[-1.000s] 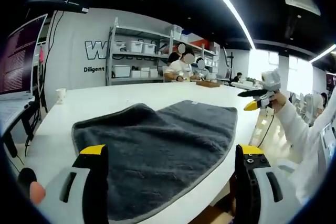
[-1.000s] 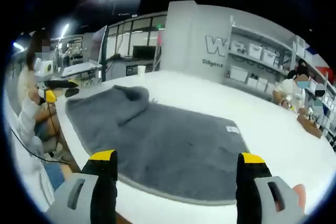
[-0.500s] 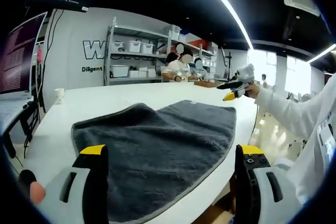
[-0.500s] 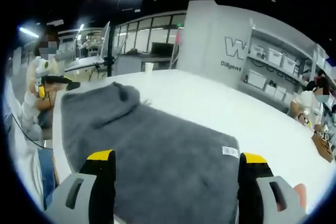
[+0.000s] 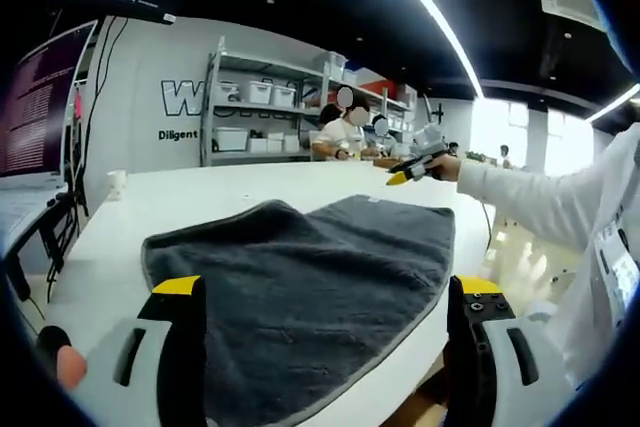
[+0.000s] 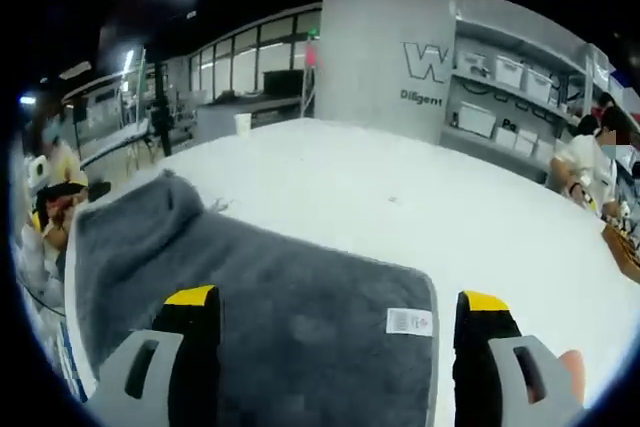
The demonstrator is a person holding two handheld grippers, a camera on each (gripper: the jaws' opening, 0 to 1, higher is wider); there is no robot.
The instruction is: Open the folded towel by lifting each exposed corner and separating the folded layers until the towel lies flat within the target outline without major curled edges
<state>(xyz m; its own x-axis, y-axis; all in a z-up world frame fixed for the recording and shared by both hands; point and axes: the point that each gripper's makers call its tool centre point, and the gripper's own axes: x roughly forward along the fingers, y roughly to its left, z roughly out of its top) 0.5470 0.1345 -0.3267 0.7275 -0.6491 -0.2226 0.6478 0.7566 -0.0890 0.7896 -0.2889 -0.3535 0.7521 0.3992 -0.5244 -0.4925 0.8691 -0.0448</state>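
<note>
Presently, one dark grey towel (image 5: pixel 310 297) lies folded on a white table (image 5: pixel 200 192). In the left gripper view it spreads from the centre toward 6 o'clock, its near portion lying between the two yellow-tipped jaws of the left gripper (image 5: pixel 325 292), which stand wide apart with nothing held; a raised fold sits at the towel's far edge toward 11 o'clock. At 1 o'clock of the same view the right gripper (image 5: pixel 405 172) is held out on a white sleeve (image 5: pixel 530 202) above the towel's far corner; whether it touches the cloth cannot be told. In the right gripper view the towel (image 6: pixel 270 307) fills the span from 9 o'clock to 6 o'clock, passing between the jaws of the right gripper (image 6: pixel 335 302), likewise set wide and empty. A small white label (image 6: pixel 410 321) on the towel lies just inside the right-hand jaw. The towel's bunched end lies at 9 o'clock. Background: a shelving unit (image 5: pixel 265 112) with white bins at 12 o'clock and seated people (image 5: pixel 345 132) beyond the table in the left gripper view.
</note>
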